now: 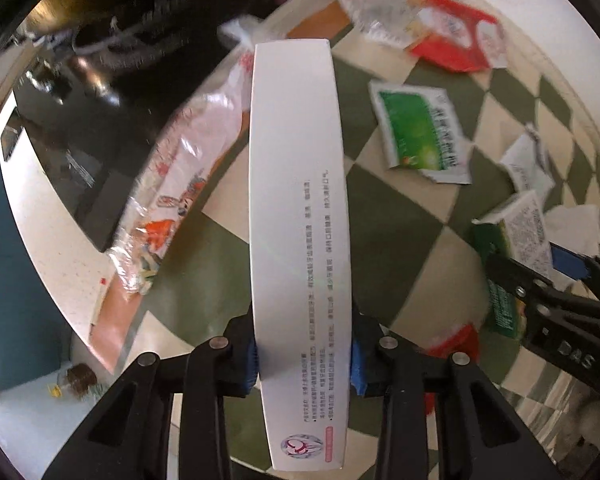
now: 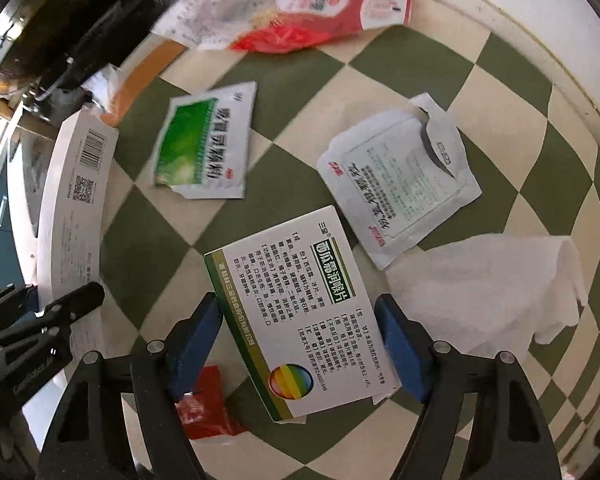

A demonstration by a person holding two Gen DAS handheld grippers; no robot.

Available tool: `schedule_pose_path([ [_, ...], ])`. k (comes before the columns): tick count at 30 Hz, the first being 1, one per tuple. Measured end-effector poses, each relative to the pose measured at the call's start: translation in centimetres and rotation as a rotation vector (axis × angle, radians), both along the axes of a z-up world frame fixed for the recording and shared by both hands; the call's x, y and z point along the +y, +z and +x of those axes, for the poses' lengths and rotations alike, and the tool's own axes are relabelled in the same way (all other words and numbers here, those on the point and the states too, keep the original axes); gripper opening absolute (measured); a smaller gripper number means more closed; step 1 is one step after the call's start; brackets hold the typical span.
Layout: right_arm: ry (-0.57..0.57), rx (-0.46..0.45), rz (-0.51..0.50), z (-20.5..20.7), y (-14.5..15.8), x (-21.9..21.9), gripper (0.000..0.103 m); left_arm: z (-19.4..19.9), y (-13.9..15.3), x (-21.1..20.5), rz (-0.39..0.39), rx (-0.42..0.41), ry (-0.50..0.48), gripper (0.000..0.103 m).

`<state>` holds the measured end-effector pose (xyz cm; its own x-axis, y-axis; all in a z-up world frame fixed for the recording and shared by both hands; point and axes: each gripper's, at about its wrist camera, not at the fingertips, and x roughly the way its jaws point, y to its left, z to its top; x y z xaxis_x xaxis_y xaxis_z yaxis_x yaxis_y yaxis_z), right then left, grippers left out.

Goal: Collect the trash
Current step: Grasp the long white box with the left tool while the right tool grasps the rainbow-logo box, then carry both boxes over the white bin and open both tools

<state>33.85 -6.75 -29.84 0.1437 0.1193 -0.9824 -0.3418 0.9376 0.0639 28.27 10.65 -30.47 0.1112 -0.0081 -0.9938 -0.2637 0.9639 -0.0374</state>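
A green and cream checkered cloth [image 2: 440,92] is covering the surface [image 1: 52,208], and trash is lying all over it.

The left tongs [image 1: 303,364] are holding a long white box [image 1: 300,216] by its sides, with the blue pads [image 1: 358,372] pressing on it. The box is sticking out forward, above the cloth. In the right view the same box [image 2: 74,200] is showing at the left edge, with a barcode on it, and the left tongs [image 2: 60,312] are gripping its near end.

The right tongs [image 2: 298,344] are opening wide around a medicine box [image 2: 300,312] with a green stripe. This box is lying flat on the cloth between the 2 blue pads [image 2: 400,352]. The pads are near its sides, but I cannot tell if they are touching it.

A clear plastic wrapper [image 1: 180,184] with orange pictures is lying at the left edge of the cloth. A white tissue [image 2: 488,284] is lying just right of the medicine box. A red packet [image 2: 340,4] is lying at the far side, partly under a clear wrapper [image 2: 212,20]. A white pouch [image 2: 400,184], torn open, is lying beyond the medicine box. A green pouch [image 2: 204,148] is lying to its left. A small red scrap [image 2: 204,404] is lying under the left pad of the right tongs.
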Motion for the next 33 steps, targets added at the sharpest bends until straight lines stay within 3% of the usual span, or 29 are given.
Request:
schedule_pose_path([
  [7, -0.088, -0.101, 0.118, -1.2, 5.3, -0.5, 0.077, -2.7, 6.5, 1.7, 0.019, -0.131, -0.002, 0.031],
  [13, -0.105, -0.156, 0.229, -3.7, 10.3, 2.4, 0.076, -7.8, 11.4, 7.0, 0.022, -0.232, 0.028, 0.031],
  [17, -0.052, -0.145, 0.297, -8.1, 11.7, 7.9, 0.075, -13.4, 11.8, 12.6, 0.025, -0.240, 0.130, 0.031],
  [20, 0.037, -0.116, 0.332, -12.4, 11.5, 13.7, 0.075, -19.0, 10.4, 17.8, 0.049, -0.213, 0.223, 0.031],
  [22, 0.121, -0.090, 0.327, -15.6, 9.9, 18.5, 0.075, -23.2, 8.3, 21.5, 0.043, -0.165, 0.298, 0.031],
  [25, 0.260, 0.006, 0.308, -20.8, 4.4, 26.7, 0.074, -29.9, 2.9, 26.9, 0.006, -0.063, 0.429, 0.031],
  [29, 0.383, 0.126, 0.245, -26.1, -6.0, 35.9, 0.074, -37.6, -7.7, 33.0, -0.121, 0.075, 0.613, 0.031],
  [33, 0.466, 0.236, 0.161, -30.3, -19.3, 43.7, 0.073, -42.7, -21.1, 38.2, -0.331, 0.153, 0.767, 0.031],
])
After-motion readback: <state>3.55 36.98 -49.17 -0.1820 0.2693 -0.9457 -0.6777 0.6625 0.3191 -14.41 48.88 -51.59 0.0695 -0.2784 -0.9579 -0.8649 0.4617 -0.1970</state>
